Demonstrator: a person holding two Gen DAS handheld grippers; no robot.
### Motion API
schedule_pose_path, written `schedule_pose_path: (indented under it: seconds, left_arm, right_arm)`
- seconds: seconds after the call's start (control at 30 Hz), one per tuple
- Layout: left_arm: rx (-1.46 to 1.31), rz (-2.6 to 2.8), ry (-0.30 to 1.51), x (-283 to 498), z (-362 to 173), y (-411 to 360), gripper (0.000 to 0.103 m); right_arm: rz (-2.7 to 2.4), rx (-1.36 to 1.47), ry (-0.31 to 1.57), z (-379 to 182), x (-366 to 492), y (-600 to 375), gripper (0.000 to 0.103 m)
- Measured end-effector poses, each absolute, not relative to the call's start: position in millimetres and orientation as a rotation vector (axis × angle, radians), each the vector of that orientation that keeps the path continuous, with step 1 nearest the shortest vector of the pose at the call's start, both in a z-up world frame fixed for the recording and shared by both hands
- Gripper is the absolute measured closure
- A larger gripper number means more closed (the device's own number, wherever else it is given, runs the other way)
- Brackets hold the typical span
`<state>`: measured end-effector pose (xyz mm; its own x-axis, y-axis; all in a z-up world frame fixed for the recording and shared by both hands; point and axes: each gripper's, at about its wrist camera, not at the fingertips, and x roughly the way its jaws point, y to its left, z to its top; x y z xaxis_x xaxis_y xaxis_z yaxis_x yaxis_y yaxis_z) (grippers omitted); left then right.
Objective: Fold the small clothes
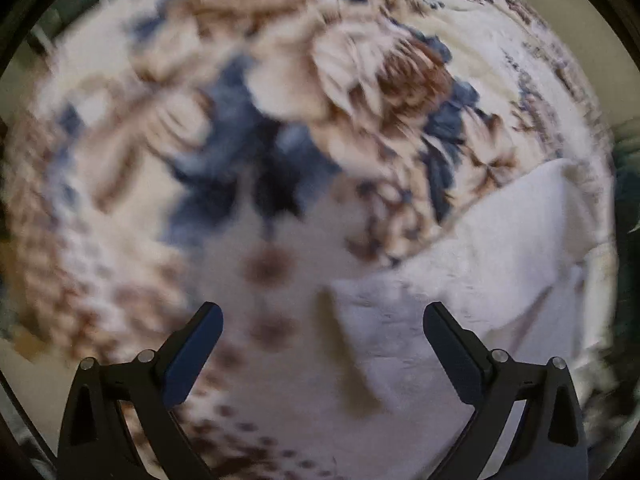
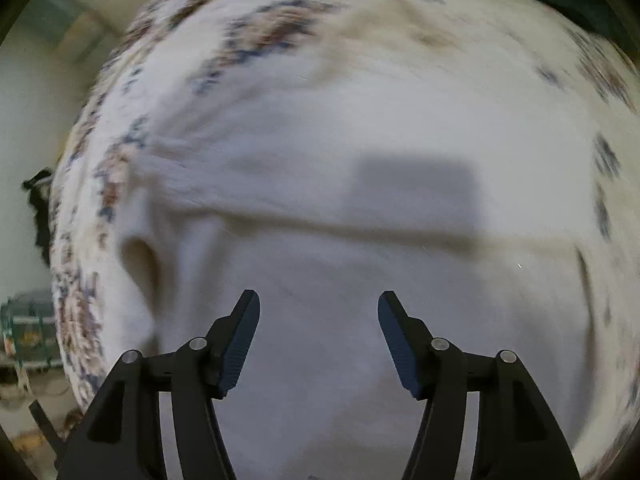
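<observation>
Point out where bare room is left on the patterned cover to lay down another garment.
Free: the flowered blanket ahead of and left of the open left gripper. Taken: the white garment fills its right side and nearly everything under the open right gripper.

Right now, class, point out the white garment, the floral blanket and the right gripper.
white garment (image 2: 320,240): right wrist view, on its creased middle.
floral blanket (image 1: 360,72): left wrist view, on a brown flower.
right gripper (image 2: 319,300): right wrist view, midway between its open fingertips.
</observation>
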<state>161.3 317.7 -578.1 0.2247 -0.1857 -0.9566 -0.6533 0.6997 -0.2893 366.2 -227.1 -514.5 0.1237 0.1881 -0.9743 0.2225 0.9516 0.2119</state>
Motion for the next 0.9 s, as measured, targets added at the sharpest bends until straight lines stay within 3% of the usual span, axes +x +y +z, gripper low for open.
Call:
schedule_pose_path:
  seconds: [0.07, 0.1, 0.13, 0.2, 0.33, 0.5, 0.6, 0.7, 0.8, 0.9]
  left_arm:
    - [-0.836, 0.318, 1.321, 169, -587, 307, 0.007]
    - [-0.83, 0.288, 1.313, 176, -589, 299, 0.019]
    - [-0.784, 0.283, 1.324, 184, -590, 289, 0.055]
    - [-0.681, 0.22, 1.362, 202, -590, 271, 0.097]
    - [-0.598, 0.248, 1.255, 222, -557, 292, 0.098]
    - [-0.618, 0.409, 1.034, 254, -505, 384, 0.097]
    - [-0.693, 0.476, 0.967, 268, -496, 435, 0.09]
    - [-0.826, 0.477, 0.949, 273, -496, 456, 0.069]
    - [-0.946, 0.47, 0.902, 261, -505, 448, 0.031]
    - [-1.108, 0.471, 0.895, 237, -528, 437, 0.029]
  right_arm:
    - [-0.078, 0.375, 1.49, -527, 348, -243, 0.039]
    - [-0.104, 0.402, 1.507, -535, 339, -251, 0.039]
    - [-0.121, 0.419, 1.52, -541, 331, -256, 0.039]
    - [-0.141, 0.432, 1.539, -550, 317, -262, 0.039]
    - [-0.161, 0.414, 1.551, -552, 306, -256, 0.039]
    - [-0.105, 0.391, 1.509, -541, 312, -226, 0.039]
    - [-0.076, 0.383, 1.494, -542, 318, -205, 0.039]
    - [-0.062, 0.392, 1.499, -547, 322, -188, 0.039]
    - [-0.047, 0.4, 1.502, -549, 326, -173, 0.039]
    - [-0.033, 0.396, 1.502, -545, 324, -160, 0.039]
